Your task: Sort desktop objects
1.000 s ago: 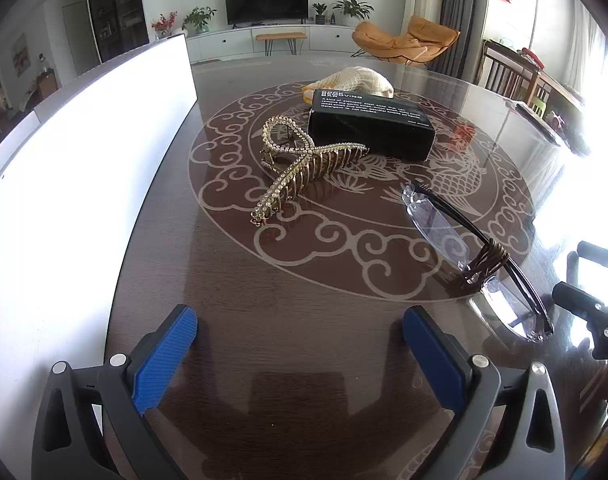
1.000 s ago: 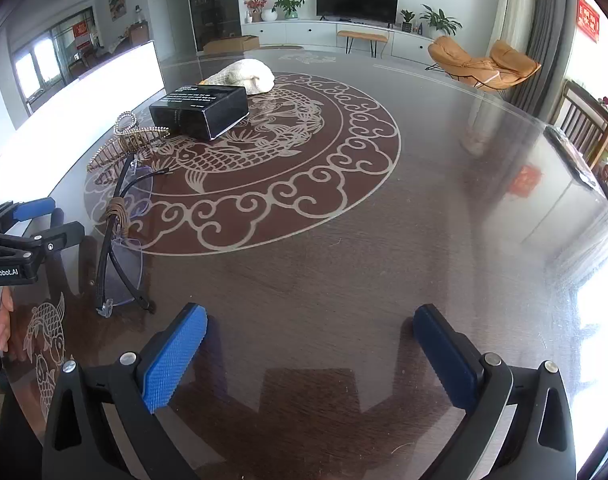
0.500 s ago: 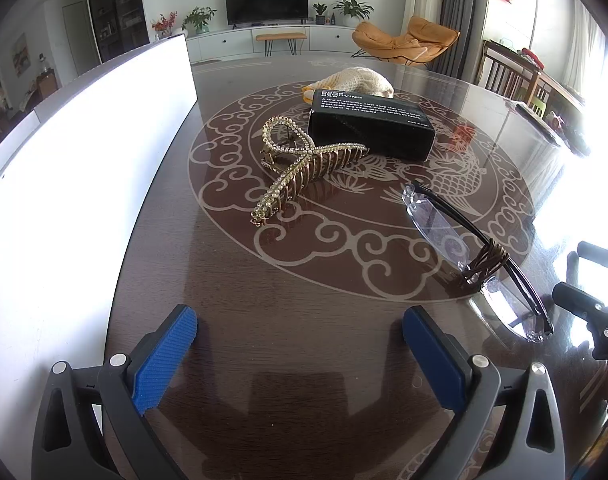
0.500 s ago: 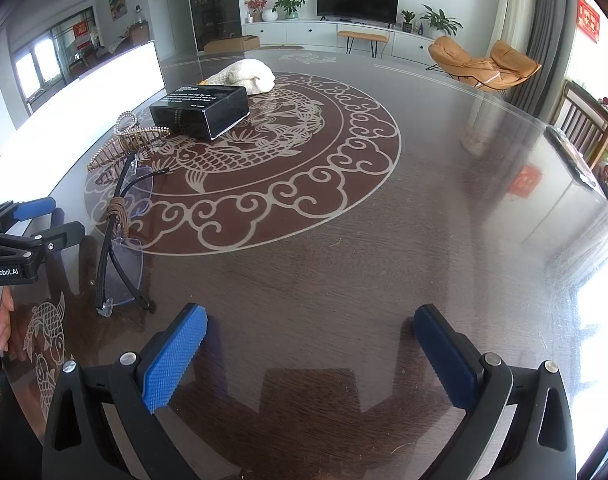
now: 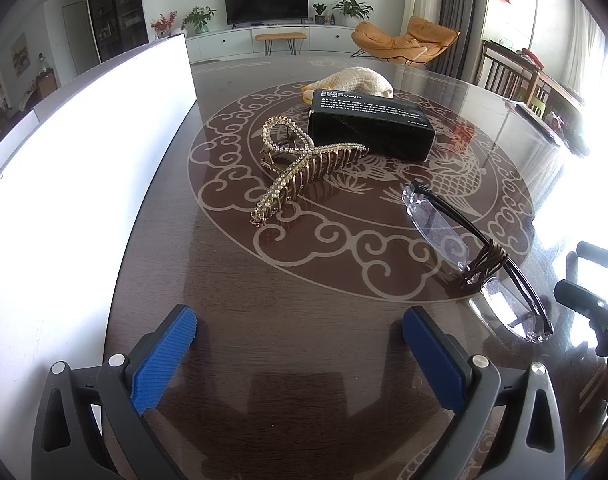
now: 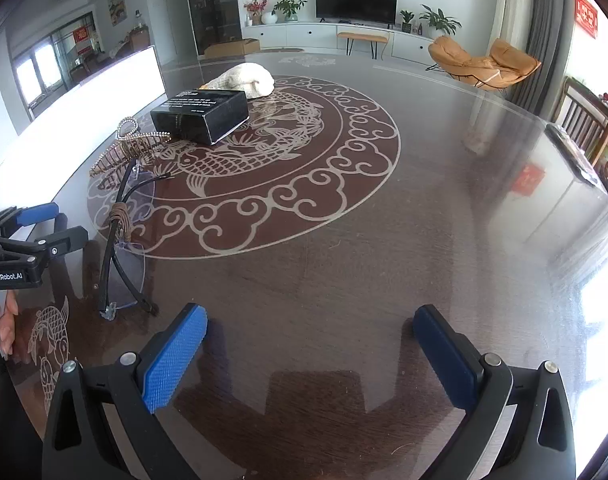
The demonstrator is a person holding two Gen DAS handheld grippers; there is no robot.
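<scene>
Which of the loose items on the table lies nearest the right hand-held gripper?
The black-framed clear-lens glasses, lying just left of the right hand-held gripper; the gold rhinestone hair claw and black rectangular box lie farther back.

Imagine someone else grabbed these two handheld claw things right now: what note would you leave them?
Left gripper: open, empty, low over the table.
Right gripper: open, empty, over a bare stretch of table.
Things, all lying on the table: gold hair claw just in front of the black box; cream cloth pouch behind the box; glasses with a brown hair tie looped on them, between the two grippers.
Done: nothing gripped, apparently nothing sorted.
Left: all of it; the glasses are nearest.
</scene>
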